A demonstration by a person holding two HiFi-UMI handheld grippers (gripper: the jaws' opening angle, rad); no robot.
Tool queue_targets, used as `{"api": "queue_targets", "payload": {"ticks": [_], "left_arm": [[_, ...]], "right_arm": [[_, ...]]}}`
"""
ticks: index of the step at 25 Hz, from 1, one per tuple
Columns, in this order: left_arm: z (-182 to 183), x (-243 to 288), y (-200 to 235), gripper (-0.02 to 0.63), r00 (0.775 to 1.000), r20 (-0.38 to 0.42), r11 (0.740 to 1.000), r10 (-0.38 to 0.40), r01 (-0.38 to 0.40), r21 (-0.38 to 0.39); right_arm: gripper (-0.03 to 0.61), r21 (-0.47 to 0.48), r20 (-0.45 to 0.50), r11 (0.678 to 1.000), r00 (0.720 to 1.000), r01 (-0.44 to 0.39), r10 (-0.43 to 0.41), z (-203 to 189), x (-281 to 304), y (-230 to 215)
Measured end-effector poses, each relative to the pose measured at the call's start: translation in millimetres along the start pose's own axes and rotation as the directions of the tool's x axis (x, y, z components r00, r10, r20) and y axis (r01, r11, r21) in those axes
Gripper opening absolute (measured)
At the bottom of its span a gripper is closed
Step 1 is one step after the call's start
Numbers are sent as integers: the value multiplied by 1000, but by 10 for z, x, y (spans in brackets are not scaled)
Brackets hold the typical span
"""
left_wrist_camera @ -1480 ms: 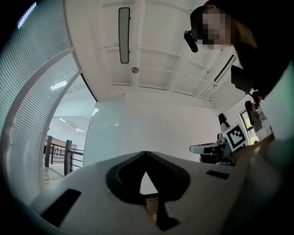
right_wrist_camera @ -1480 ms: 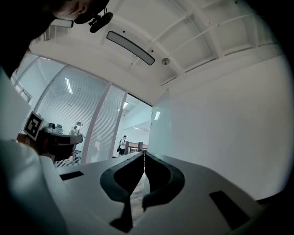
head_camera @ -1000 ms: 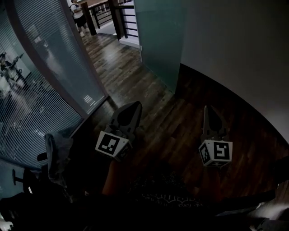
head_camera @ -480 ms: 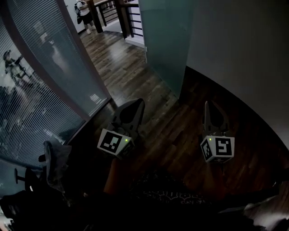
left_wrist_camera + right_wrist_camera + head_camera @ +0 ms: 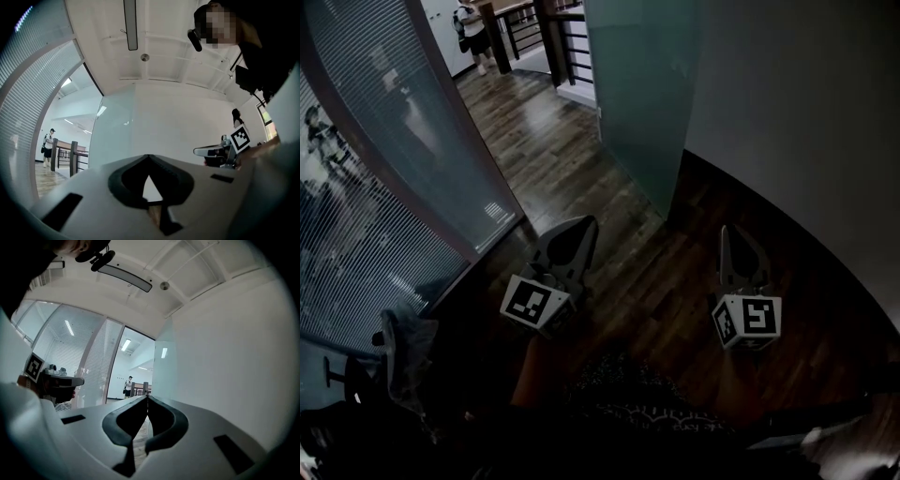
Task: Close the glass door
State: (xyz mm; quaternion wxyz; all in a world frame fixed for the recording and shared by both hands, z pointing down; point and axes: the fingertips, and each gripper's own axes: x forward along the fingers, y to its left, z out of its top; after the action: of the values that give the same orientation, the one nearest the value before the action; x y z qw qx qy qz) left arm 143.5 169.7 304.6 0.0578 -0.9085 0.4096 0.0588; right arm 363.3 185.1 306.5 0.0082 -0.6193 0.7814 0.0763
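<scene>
Since the earlier frame we had carried the left gripper (image 5: 584, 228) and right gripper (image 5: 727, 234) nearer the glass door (image 5: 642, 103), which stood open ahead, untouched. Both claws were together, empty; closing remained wholly undone.

Person (image 5: 472, 34) near wooden railing (image 5: 570, 45)
</scene>
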Motion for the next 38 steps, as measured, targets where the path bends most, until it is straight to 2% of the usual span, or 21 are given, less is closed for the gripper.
{"api": "queue_targets", "payload": {"ticks": [6, 12, 16, 21, 28, 38], "left_arm": [[-182, 440, 324, 3, 1000, 2, 999, -30, 30, -29], [-333, 1059, 714, 2, 997, -12, 997, -70, 71, 36], [-310, 1329, 1015, 2, 996, -10, 996, -85, 85, 28], [-604, 1721, 1197, 2, 995, -14, 995, -94, 94, 30], [-789, 2259, 1396, 2, 995, -27, 995, -91, 92, 33], [-831, 3214, 1675, 2, 999, 14, 999, -41, 41, 7]], "right_arm": [[3, 2, -17, 1000, 1000, 15, -15, -161, 461, -114], [3, 12, 18, 999, 998, 52, -52, -225, 1116, -396], [3, 6, 23, 999, 998, 50, -50, -193, 1547, -393], [3, 13, -5, 1000, 1000, 21, -21, -591, 1958, -554], [5, 14, -26, 1000, 1000, 9, -9, -792, 2417, -922], [3, 1, 1, 1000, 1000, -13, 13, -901, 3280, -1612]]}}
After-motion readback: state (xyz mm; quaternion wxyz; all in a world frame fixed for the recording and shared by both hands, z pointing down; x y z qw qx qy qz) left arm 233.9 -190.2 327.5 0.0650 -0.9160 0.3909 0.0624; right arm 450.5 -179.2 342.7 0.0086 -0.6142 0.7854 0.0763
